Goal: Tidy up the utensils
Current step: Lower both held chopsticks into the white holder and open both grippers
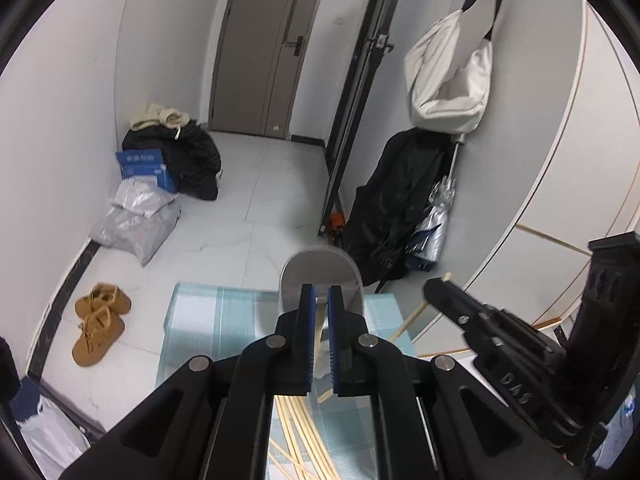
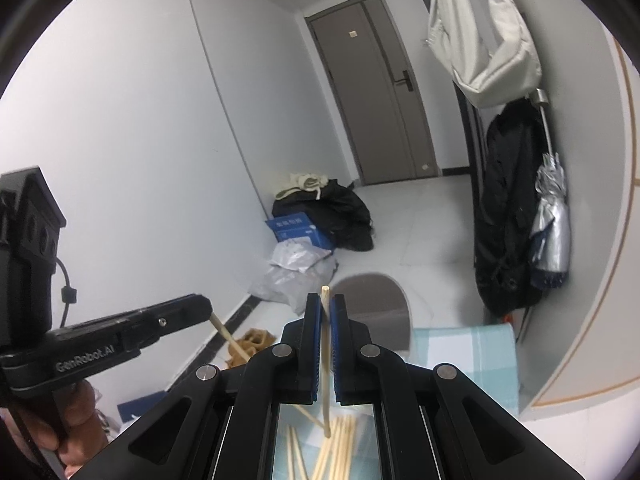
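My right gripper [image 2: 326, 308] is clamped narrow on 1 chopstick [image 2: 327, 360], held near upright, its lower tip just above the loose pile of chopsticks [image 2: 336, 448] on the checked cloth [image 2: 464, 360]. My left gripper [image 1: 320, 300] is also narrow, pinching a second chopstick [image 1: 318, 344]; the right wrist view shows that stick angling down from its tip. In my judgement, the step is pairing these 2. Recommendation: bring the sticks parallel and level their ends before setting them down, clear of the pile, keeping both grips firm.
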A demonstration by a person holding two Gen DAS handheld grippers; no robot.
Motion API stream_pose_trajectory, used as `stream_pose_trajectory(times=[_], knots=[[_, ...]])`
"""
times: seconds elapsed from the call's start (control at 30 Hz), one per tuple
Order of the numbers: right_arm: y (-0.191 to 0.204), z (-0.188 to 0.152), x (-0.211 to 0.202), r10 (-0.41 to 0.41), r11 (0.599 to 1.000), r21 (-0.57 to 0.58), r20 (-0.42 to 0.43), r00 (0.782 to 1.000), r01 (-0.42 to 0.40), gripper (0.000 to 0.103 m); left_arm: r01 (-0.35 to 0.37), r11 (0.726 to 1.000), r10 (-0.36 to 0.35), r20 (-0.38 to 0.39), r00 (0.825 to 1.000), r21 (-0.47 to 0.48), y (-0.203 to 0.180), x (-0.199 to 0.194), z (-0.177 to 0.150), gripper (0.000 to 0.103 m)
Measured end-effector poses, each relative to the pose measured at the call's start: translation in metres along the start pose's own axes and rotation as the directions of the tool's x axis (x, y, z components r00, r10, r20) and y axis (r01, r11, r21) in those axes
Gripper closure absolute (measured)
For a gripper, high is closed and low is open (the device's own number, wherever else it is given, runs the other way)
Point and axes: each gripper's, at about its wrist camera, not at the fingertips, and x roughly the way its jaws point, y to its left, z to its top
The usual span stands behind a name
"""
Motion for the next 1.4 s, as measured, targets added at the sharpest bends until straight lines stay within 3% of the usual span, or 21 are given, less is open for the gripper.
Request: stream_pose_trajectory(times=[0.33,0.63,1.0,1.2,1.27,1.33,1.4], knots=[[-0.002,0.061,0.01,0.012,0.999,-0.047,0.029,1.0,-0.011,0.099,0.042,0.999,-0.041,0.027,0.999,-0.009,-0.008,0.007,0.061,0.101],[-0.022,0.108,0.05,-0.025,0.991,-0.129,0.062,0.998,0.033,0.099,0.012,0.999,-0.013,0.034,0.999,0.03,-0.008,0.041,0.088,0.101],[-0.042,0.084,0.119,-0.006,0.986,-0.164,-0.058,0.998,-0.003,0.099,0.01,1.0,-0.008,-0.089,0.996,0.022,0.016,0.101,0.077,0.101],[-0.048,0.062,0.141,0.034,0.99,-0.133,-0.166,0.986,-0.056,0.096,0.032,0.997,-0.042,-0.15,0.988,-0.071,0.038,0.12,0.068,0.101],[-0.052,0.058,0.14,0.051,0.992,-0.105,-0.17,0.984,-0.069,0.096,0.012,0.996,-0.027,-0.169,0.985,-0.09,0.043,0.12,0.065,0.096],[-0.057,0.055,0.138,0.06,0.994,-0.082,-0.164,0.985,-0.075,0.095,0.003,0.995,-0.02,-0.169,0.985,-0.104,0.045,0.115,0.063,0.081],[-0.06,0.053,0.13,0.051,0.996,-0.06,-0.147,0.988,-0.06,0.086,-0.017,0.994,0.0,-0.149,0.989,-0.109,0.047,0.111,0.062,0.065]])
